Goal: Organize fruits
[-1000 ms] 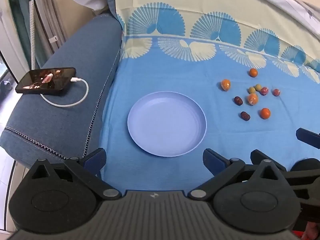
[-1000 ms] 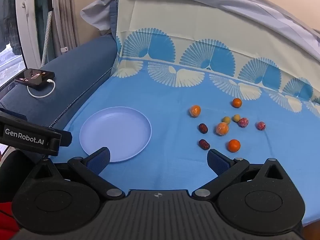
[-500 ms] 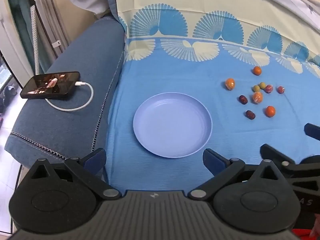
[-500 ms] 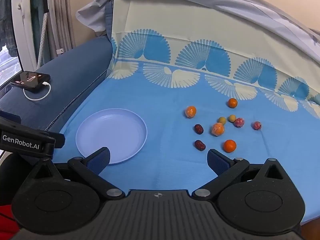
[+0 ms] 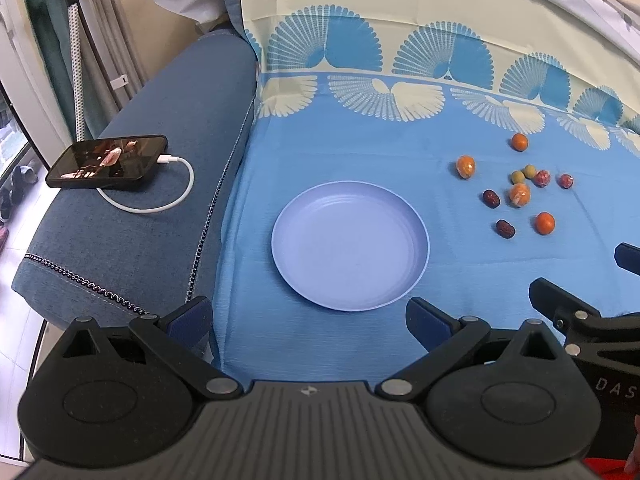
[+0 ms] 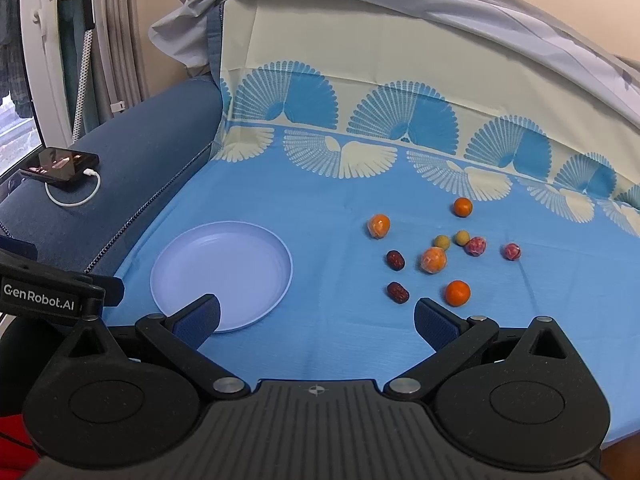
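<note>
An empty pale blue plate (image 5: 350,246) (image 6: 222,274) lies on the blue cloth. Several small fruits lie to its right: oranges (image 6: 457,293) (image 6: 463,206), wrapped orange fruits (image 6: 433,260) (image 6: 379,225), dark red dates (image 6: 397,292) (image 6: 395,260), two green fruits (image 6: 442,241) and two pink wrapped ones (image 6: 475,246). They show in the left wrist view too, around the orange (image 5: 544,223). My left gripper (image 5: 308,318) is open and empty, just short of the plate's near rim. My right gripper (image 6: 318,320) is open and empty, near the plate and the nearest date.
A phone (image 5: 107,161) with a white charging cable (image 5: 160,200) lies on the dark blue sofa arm at the left. The patterned cloth rises up the sofa back (image 6: 400,80). The right gripper shows at the right edge of the left wrist view (image 5: 580,316).
Both grippers have drifted slightly; the plate and fruits sit a little further right in the left view and lower left in the right view. Nothing was grasped or moved.
</note>
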